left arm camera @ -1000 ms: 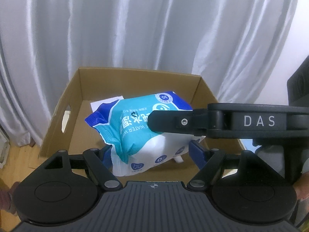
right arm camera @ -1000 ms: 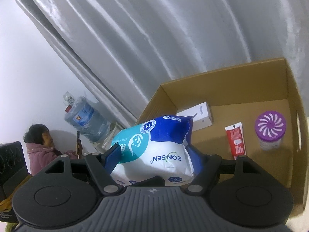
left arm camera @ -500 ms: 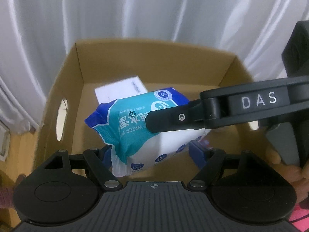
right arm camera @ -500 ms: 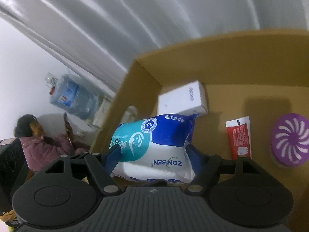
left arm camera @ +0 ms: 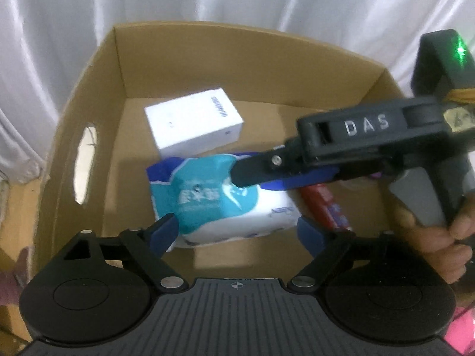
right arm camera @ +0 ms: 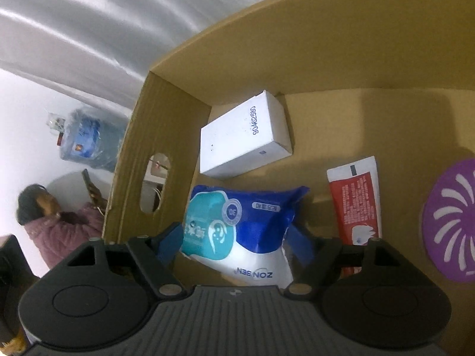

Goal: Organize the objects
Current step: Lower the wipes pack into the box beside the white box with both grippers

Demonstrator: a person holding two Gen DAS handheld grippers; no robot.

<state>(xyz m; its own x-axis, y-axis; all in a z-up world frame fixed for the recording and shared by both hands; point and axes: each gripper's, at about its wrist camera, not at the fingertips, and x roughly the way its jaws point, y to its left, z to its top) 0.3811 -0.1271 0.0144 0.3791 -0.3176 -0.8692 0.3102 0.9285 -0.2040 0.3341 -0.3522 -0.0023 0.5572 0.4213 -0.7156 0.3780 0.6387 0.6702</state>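
Down inside the cardboard box, low over its floor, I have the wipes pack clamped between the right gripper pads. Left gripper is spread wide, holding nothing; the pack sits between its fingers but clear of both, as far as I can judge through the blur.

Risks, my read:
- Soft pack bulges out of the right pads. If I let go while it's off the floor, it flops, likely toward the white carton at 12 o'clock, or onto the red tube at 3 o'clock.
- Both tools are crowded in one box; the right tool's body crosses over the pack in the left view. Pulling out carelessly could knock them together or catch the box wall at 9 o'clock.
- Purple-lidded jar sits at 3 o'clock, beyond the tube. A wide swing right could tip it.

Count in box:
- wipes pack: 1
- white carton: 1
- red tube: 1
- purple-lidded jar: 1

Total 4.
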